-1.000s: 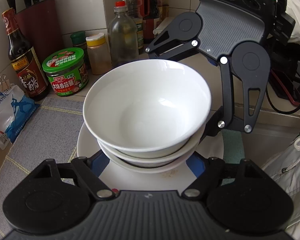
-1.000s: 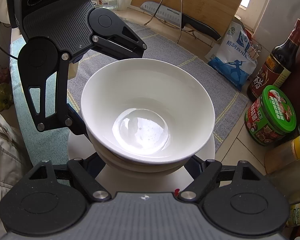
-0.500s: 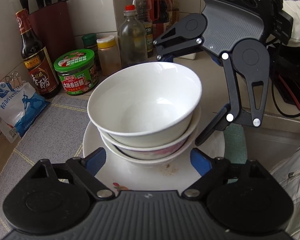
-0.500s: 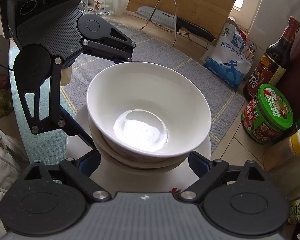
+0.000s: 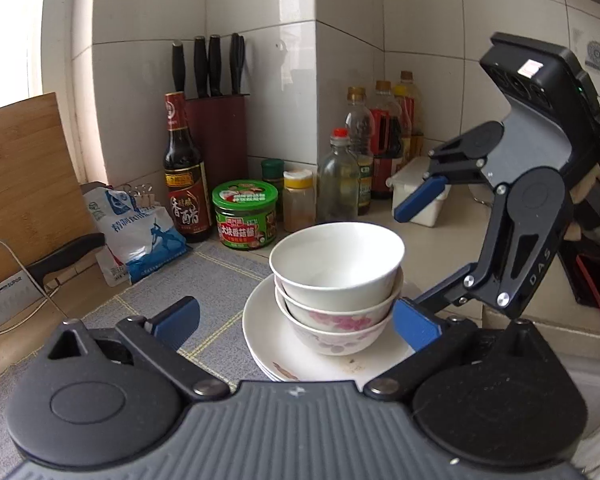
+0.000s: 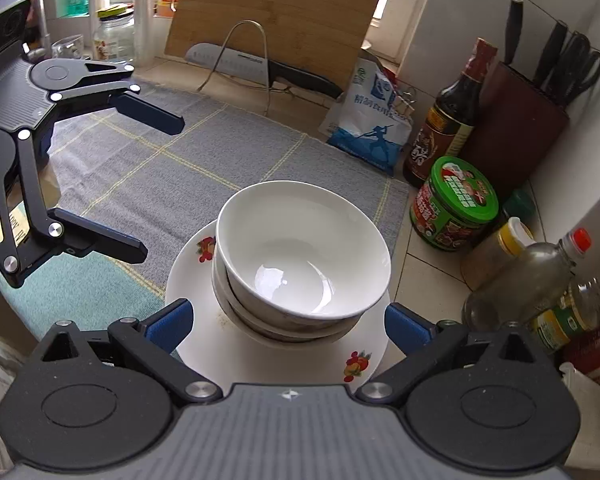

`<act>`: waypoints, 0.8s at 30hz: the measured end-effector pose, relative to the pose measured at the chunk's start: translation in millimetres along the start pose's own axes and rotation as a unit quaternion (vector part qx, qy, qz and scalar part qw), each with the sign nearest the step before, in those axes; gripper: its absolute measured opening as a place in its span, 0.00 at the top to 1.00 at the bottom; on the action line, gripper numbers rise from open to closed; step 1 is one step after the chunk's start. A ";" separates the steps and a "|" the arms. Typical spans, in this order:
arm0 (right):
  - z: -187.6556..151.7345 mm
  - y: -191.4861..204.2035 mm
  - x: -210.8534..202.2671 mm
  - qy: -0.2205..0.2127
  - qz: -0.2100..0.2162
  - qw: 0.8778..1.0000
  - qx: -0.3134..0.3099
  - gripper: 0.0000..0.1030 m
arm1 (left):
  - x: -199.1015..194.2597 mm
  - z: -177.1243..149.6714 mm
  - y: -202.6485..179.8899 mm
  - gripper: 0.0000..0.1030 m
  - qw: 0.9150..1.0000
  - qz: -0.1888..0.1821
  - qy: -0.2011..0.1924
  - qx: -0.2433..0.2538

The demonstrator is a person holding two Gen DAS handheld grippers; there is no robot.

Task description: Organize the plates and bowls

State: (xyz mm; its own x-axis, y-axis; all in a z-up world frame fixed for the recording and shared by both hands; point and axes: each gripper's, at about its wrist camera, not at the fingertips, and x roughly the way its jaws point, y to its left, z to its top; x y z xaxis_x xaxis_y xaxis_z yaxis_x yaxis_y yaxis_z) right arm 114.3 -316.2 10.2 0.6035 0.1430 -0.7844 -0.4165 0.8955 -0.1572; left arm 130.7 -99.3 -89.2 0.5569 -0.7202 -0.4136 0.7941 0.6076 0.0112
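Stack of nested white ceramic bowls [image 5: 336, 280], plain one on top, pink-flowered ones beneath, sitting on the round white fruit-print plates [image 6: 260, 356] on the grey checked mat [image 6: 172, 160]. Left gripper [image 5: 296, 324] jaws just swung wide apart, nothing clamped, bowls in front. Right gripper [image 6: 288, 324] likewise just spread wide and empty, looking down over the stack. Green-lidded sauce jar [image 5: 246, 220] just behind the bowls
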 end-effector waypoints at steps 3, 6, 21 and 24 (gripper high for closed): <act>1.8 12.0 -7.6 0.004 -0.055 0.995 0.081 0.00 | -10.0 3.0 -0.4 0.01 0.999 0.032 0.000 -0.035; -0.3 21.5 -9.4 0.022 -0.133 0.978 0.158 0.00 | -15.5 6.4 -1.7 0.01 0.995 0.068 0.028 -0.061; -18.7 72.3 -62.5 -0.025 -0.218 0.919 0.329 0.00 | -49.8 18.4 -10.2 0.01 0.985 0.115 0.071 -0.105; -20.4 76.9 -66.0 -0.028 -0.219 0.917 0.334 0.00 | -51.8 19.0 -12.4 0.01 0.985 0.115 0.073 -0.109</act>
State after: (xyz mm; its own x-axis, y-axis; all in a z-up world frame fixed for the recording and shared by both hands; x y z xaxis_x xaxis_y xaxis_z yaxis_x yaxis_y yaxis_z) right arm 28.5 -265.4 37.6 0.6547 -0.2866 -0.6994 0.3709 0.9281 -0.0330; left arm 96.6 -75.9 -50.6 0.6622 -0.5096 -0.5494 0.5719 0.8174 -0.0688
